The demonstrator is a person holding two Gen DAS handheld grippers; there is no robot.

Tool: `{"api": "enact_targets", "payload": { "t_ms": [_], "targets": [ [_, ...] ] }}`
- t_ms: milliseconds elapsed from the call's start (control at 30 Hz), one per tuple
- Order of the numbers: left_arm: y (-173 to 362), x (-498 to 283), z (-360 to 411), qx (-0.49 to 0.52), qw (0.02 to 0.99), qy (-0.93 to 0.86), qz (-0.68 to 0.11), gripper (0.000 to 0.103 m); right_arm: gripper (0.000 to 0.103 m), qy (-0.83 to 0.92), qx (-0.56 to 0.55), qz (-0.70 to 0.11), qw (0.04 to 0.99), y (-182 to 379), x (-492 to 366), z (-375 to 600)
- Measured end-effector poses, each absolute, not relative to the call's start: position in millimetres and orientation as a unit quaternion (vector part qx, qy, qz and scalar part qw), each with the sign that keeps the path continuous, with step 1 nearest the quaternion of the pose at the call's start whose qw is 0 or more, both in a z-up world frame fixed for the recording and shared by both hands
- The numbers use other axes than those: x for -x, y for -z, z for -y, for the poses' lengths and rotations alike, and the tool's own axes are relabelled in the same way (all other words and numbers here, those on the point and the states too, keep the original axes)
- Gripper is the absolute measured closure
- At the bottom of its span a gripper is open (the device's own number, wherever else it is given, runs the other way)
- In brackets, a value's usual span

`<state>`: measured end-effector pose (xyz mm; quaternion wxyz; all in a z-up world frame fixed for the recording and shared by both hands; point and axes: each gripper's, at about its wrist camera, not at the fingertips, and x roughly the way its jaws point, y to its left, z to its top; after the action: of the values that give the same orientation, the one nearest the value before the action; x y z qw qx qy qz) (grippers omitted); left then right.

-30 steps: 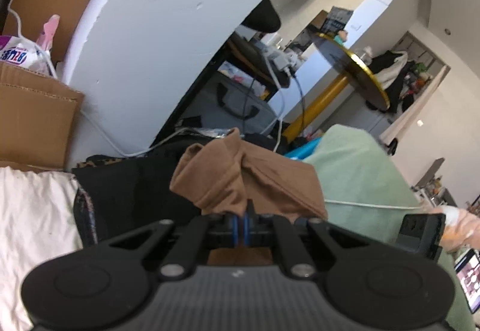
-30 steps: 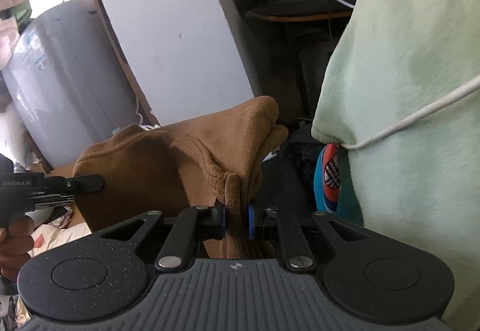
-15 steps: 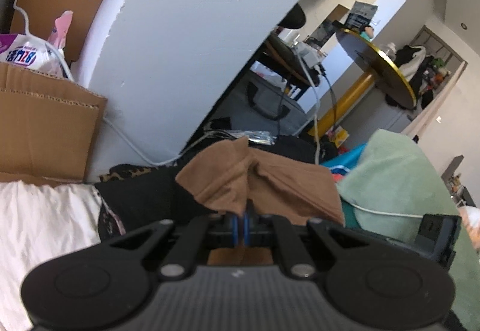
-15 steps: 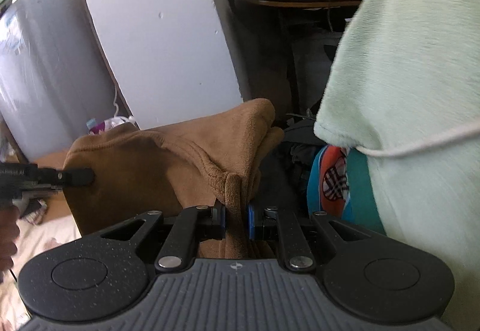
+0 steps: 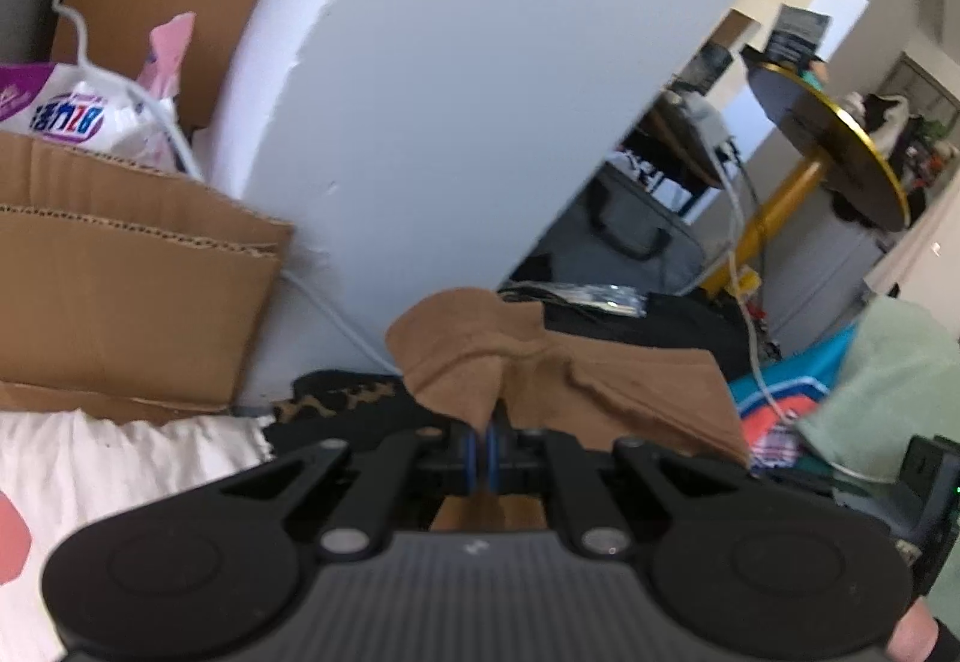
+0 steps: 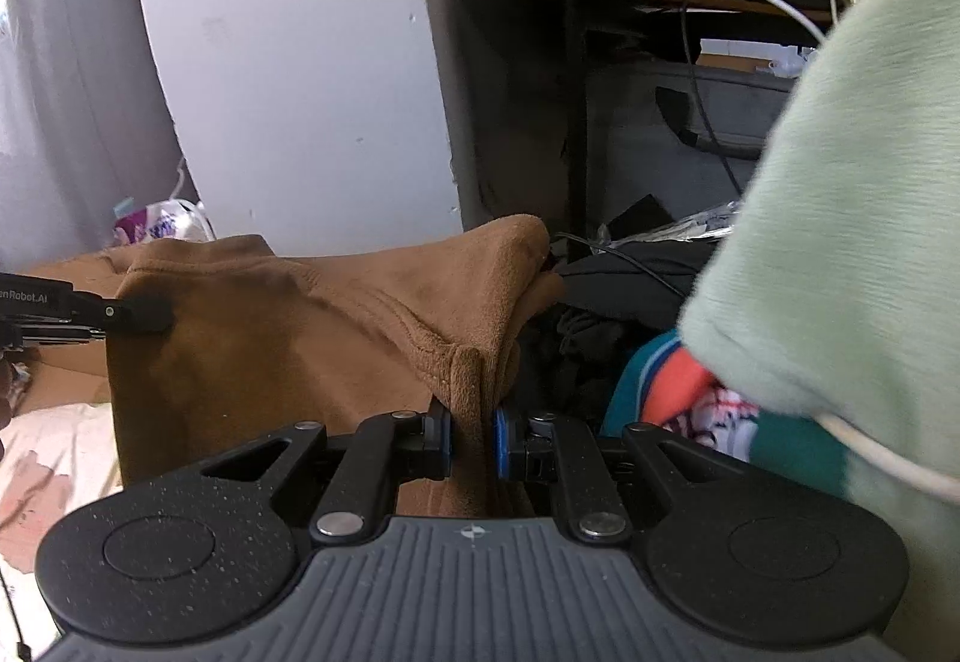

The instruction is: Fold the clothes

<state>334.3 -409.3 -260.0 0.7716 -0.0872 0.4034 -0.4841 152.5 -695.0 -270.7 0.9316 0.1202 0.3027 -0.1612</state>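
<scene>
one brown garment between two tools

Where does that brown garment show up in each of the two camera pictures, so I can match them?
Left wrist view: the brown garment sits low in the middle, bunched, pinched by the left tongs.
Right wrist view: the brown garment spreads across the lower left and middle, pinched by the right tongs; the left tongs grip its far left edge.
Shared landmark: the pale green blanket, on the right in both views.
</scene>
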Motion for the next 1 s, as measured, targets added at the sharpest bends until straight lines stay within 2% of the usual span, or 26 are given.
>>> {"api": "enact_targets", "payload": {
  "t_ms": [333,633,700,733,767,833,900,1000],
  "targets": [
    [298.5,-363.0,422.8,0.074,0.786,0.446,-0.421,0.099,0.09,0.191,-0.105,-0.324,0.921,309.2,-183.6,709.0],
    [311.7,-369.5,434.7,0.035,0.797,0.425,-0.427,0.097,0.087,0.204,-0.096,-0.351,0.909,339.9,-213.0,721.9],
    [310.9,-368.2,436.2,0.023,0.8,0.42,-0.427,0.087,0.084,0.208,-0.089,-0.354,0.907,348.3,-215.9,723.4],
    [310.5,-367.6,437.0,0.017,0.802,0.418,-0.427,0.086,0.082,0.209,-0.085,-0.356,0.907,351.9,-217.1,723.7],
    [310.1,-366.9,437.7,0.011,0.803,0.416,-0.427,0.084,0.073,0.21,-0.083,-0.357,0.906,353.1,-217.5,723.2],
    [309.3,-365.6,439.3,-0.001,0.806,0.411,-0.427,0.084,0.072,0.213,-0.082,-0.359,0.905,352.0,-216.3,721.7],
    [308.5,-364.3,440.8,-0.013,0.808,0.405,-0.427,0.079,0.065,0.213,-0.075,-0.356,0.907,345.5,-211.4,716.8],
    [307.3,-362.3,443.1,-0.031,0.812,0.398,-0.427,0.078,0.055,0.216,-0.046,-0.342,0.914,333.5,-201.4,703.7]
  ]
}}
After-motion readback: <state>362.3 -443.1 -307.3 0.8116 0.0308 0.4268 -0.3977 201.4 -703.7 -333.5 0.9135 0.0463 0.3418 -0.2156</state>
